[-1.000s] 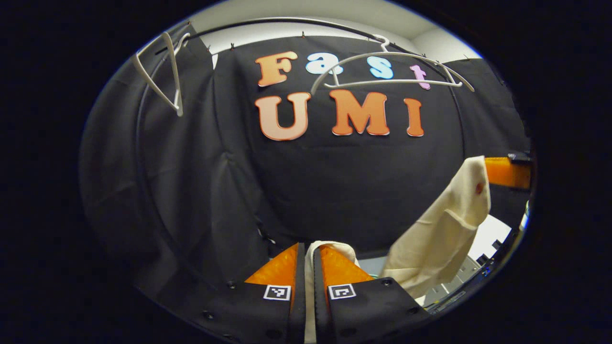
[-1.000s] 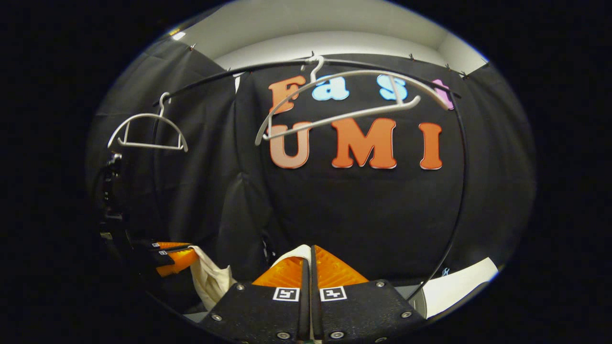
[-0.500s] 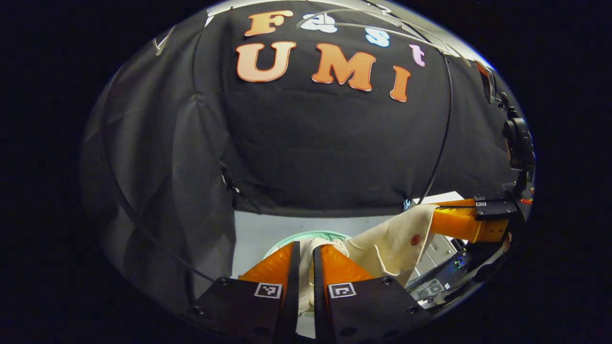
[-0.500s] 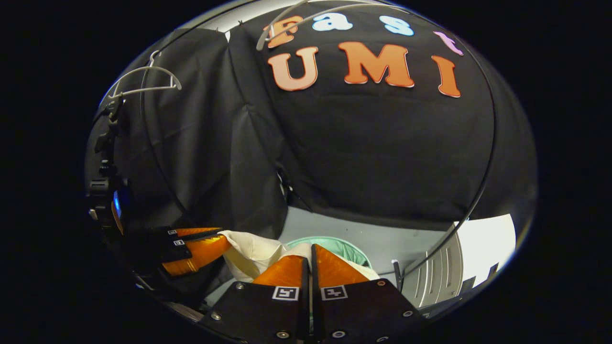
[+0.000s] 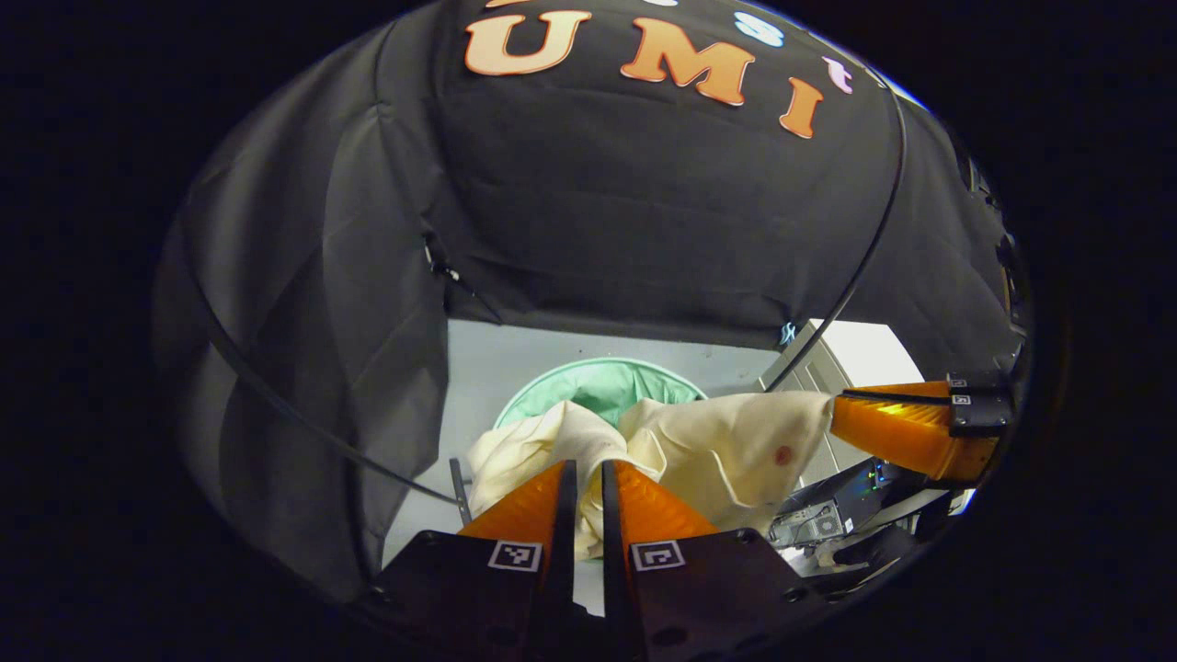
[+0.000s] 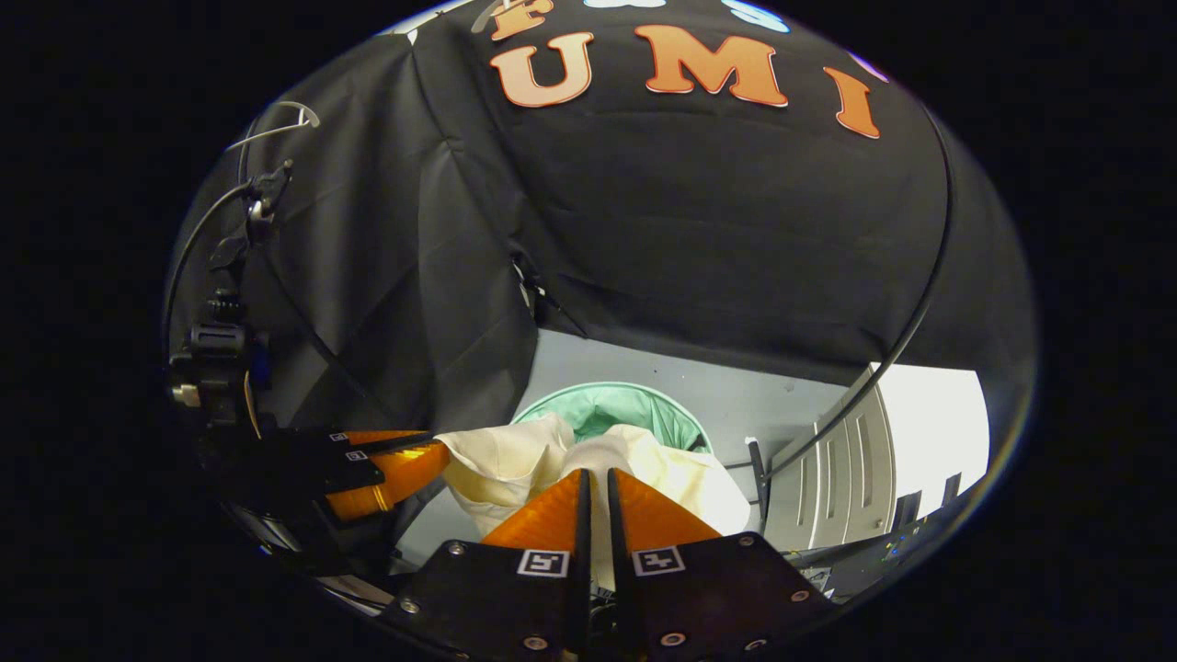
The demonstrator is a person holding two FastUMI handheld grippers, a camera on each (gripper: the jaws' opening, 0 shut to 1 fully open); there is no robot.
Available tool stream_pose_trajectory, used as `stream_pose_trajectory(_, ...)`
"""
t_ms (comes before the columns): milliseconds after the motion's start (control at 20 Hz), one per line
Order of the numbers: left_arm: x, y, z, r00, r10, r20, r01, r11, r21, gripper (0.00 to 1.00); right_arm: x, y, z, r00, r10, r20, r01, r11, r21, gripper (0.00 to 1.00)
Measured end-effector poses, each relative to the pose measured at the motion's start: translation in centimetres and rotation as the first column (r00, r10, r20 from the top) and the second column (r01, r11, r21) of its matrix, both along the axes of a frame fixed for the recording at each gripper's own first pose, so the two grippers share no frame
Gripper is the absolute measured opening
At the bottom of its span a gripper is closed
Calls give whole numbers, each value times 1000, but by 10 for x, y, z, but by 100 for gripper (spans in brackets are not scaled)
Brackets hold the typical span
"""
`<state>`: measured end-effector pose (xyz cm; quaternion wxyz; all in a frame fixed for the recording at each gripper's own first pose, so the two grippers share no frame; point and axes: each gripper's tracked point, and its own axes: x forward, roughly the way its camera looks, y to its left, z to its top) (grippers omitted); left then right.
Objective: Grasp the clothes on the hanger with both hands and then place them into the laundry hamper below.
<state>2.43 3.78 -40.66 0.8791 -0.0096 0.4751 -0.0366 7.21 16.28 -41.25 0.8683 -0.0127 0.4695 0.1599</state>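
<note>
While both grippers pinch the cream garment (image 5: 726,450), left gripper (image 5: 584,487) and right gripper (image 6: 596,492) hold it stretched between them, with the green hamper (image 6: 616,409) just ahead and below.

A cream garment (image 5: 726,450) is held above a green laundry hamper (image 5: 598,391), whose rim is partly covered by it. The left gripper (image 5: 582,483) is closed on the garment's near fold, and the right gripper (image 5: 841,418) is clamped on its far edge, right of the hamper.
</note>
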Motion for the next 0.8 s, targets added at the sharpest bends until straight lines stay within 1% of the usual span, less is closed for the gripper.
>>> stream_pose_trajectory(50,0,1,-4,1000,12,-16,-12,1000,-3,22,0,1,-1,1000,0,0,0,1000,0,8)
stream_pose_trajectory(100,-2,0,-9,999,16,-44,-17,1000,-21,20,1,1,1,1000,3,0,-3,1000,-5,18)
stream_pose_trajectory(150,-10,-1,-13,997,21,-72,-23,999,-35,24,1,3,1,1000,9,-2,-9,1000,-3,28)
stream_pose_trajectory(200,-14,2,-18,996,24,-88,-27,999,-34,38,-1,6,2,1000,13,-4,-13,1000,-2,32)
stream_pose_trajectory(250,-15,5,-22,994,26,-105,-29,999,-28,35,-1,8,2,1000,19,-8,-19,1000,-3,41)
stream_pose_trajectory(300,-16,10,-24,993,30,-113,-32,999,-16,61,-2,11,2,1000,23,-9,-23,1000,-2,45)
stream_pose_trajectory(350,-17,17,-26,992,41,-116,-41,999,7,54,-2,16,2,999,35,-15,-35,999,18,52)
stream_pose_trajectory(400,-18,23,-27,992,49,-117,-47,999,23,69,-6,26,-1,999,43,-33,-41,998,42,52)
stream_pose_trajectory(450,-22,28,-30,991,64,-120,-60,997,39,85,-11,28,-4,998,42,-51,-40,998,47,67)
stream_pose_trajectory(500,-19,30,-27,990,70,-122,-66,997,36,100,-14,26,-7,997,40,-67,-38,999,39,78)
stream_pose_trajectory(650,-21,40,-23,991,75,-110,-71,997,44,98,-13,15,-16,996,-4,-91,4,1000,2,91)
stream_pose_trajectory(750,-14,45,-13,996,65,-66,-61,997,53,98,-18,14,-22,993,-35,-111,33,999,-15,94)
stream_pose_trajectory(800,-8,48,-7,998,62,-33,-60,997,56,100,-22,15,-21,992,-51,-115,48,998,-27,94)
